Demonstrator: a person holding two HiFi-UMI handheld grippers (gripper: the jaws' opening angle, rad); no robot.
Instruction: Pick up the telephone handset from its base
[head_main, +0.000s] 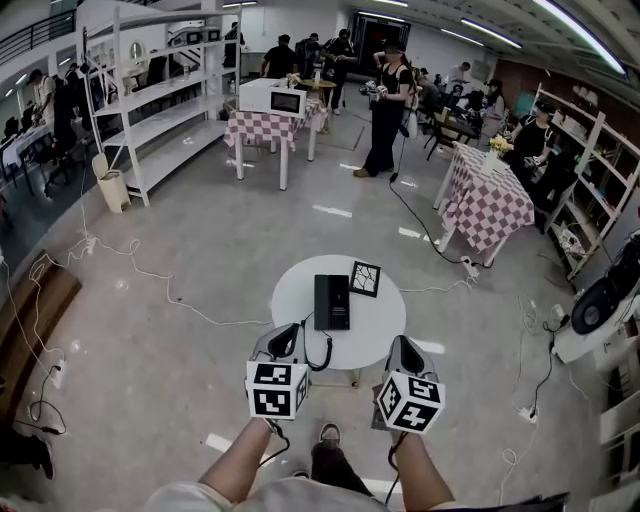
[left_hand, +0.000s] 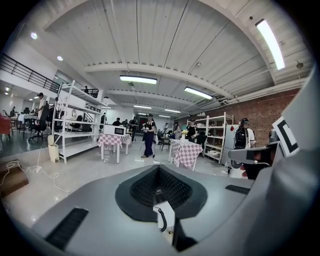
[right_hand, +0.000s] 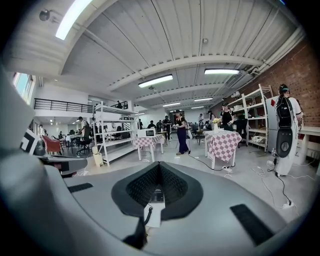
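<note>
On the round white tabletop (head_main: 385, 320) sits a black corded telephone (head_main: 331, 301); at the near edge hover left tongs (head_main: 285, 343) and right tongs (head_main: 405, 355), both pressed together, empty.

Large open lab or workshop hall: bare concrete floor (head_main: 220, 220) strewn with cables (head_main: 418, 222), white metal shelving (head_main: 160, 100), tables in checked cloths (head_main: 490, 205), a brick wall (left_hand: 255, 107), ceiling strip lights (left_hand: 138, 79), several people (head_main: 385, 110) at the tables.

Fingers (left_hand: 140, 192) of the left gripper (left_hand: 159, 171) together, a sliver of white table (left_hand: 169, 212) and perhaps a black cord (left_hand: 163, 222) beyond.
</note>
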